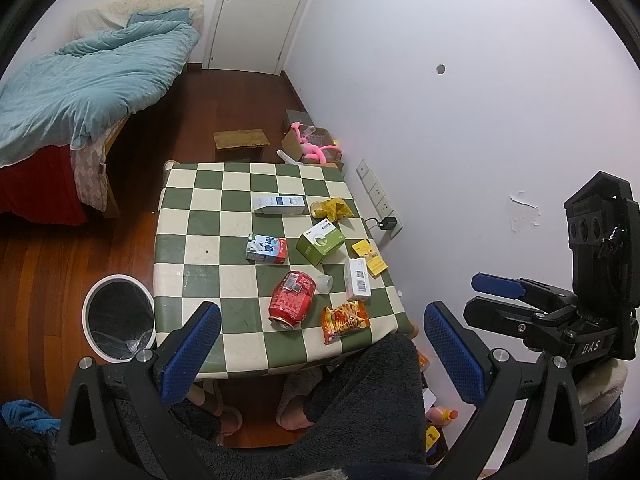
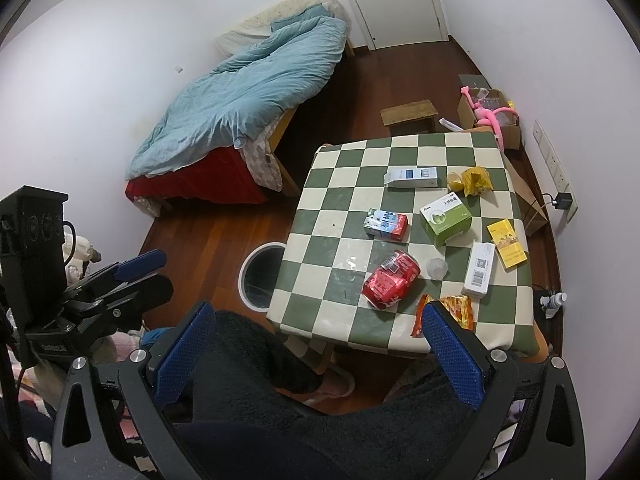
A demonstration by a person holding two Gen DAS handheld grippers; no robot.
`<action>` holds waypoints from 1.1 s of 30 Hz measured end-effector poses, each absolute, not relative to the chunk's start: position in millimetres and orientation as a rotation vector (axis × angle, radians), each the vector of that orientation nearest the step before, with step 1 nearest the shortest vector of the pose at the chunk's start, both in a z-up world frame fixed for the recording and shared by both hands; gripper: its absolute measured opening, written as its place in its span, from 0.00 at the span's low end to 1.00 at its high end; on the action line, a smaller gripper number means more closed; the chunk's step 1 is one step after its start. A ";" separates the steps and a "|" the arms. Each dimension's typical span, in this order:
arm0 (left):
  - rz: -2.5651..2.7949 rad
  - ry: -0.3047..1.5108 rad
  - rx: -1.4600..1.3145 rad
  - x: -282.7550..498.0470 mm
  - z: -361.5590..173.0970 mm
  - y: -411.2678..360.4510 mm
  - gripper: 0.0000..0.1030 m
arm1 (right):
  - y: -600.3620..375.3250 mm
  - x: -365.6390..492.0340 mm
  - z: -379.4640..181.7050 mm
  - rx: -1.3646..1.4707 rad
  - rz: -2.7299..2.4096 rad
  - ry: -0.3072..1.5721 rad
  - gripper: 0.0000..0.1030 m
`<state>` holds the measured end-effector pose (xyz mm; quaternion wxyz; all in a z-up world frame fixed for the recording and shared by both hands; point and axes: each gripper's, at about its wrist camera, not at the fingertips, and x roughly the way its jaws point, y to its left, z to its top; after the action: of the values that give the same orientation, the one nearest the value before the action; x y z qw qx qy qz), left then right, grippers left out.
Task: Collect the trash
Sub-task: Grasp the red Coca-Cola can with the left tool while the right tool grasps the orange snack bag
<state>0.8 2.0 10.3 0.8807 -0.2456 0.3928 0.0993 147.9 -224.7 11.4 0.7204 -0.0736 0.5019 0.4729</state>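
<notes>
Trash lies scattered on the green-and-cream checked table: a crushed red can, an orange snack wrapper, a small milk carton, a green box, a white box, a yellow pack and a clear cup. A white bin with a black liner stands on the floor left of the table. My left gripper and right gripper hang open and empty above the table's near edge.
A long white-and-blue carton and a crumpled yellow wrapper lie at the table's far side. A bed with a blue duvet is on the left. A stool and a cardboard box stand beyond. A person's dark-clad legs are below.
</notes>
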 end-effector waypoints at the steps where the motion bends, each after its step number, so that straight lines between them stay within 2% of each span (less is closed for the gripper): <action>1: 0.207 0.818 -0.513 0.6 10.4 1.9 1.00 | -224.7 147.8 11.4 -0.162 1.047 1.109 1.00; 9: 0.228 0.819 -0.507 4.0 3.1 5.3 1.00 | -221.5 152.2 9.9 -0.108 0.991 1.124 1.00; 13: 0.386 0.869 -0.467 24.9 -38.7 20.7 1.00 | -220.4 171.6 -17.4 -0.062 0.856 1.157 1.00; 17: 0.493 0.966 -0.442 49.8 -99.0 35.5 1.00 | -227.1 201.0 -88.7 0.035 0.675 1.253 1.00; 25: 0.596 1.185 -0.390 90.4 -212.7 51.6 1.00 | -253.1 258.6 -267.1 0.316 0.312 1.476 1.00; 31: 0.583 1.282 -0.364 111.2 -247.9 50.0 1.00 | -239.9 271.0 -322.1 0.291 0.216 1.486 0.95; 33: 0.560 1.292 -0.347 117.4 -249.8 44.4 1.00 | -226.0 268.2 -324.4 0.187 0.203 1.469 0.86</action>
<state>117.4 44.4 -249.8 0.7485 -0.1589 0.5907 0.2562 268.2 -226.0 -324.4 0.7335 0.0849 0.6680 0.0923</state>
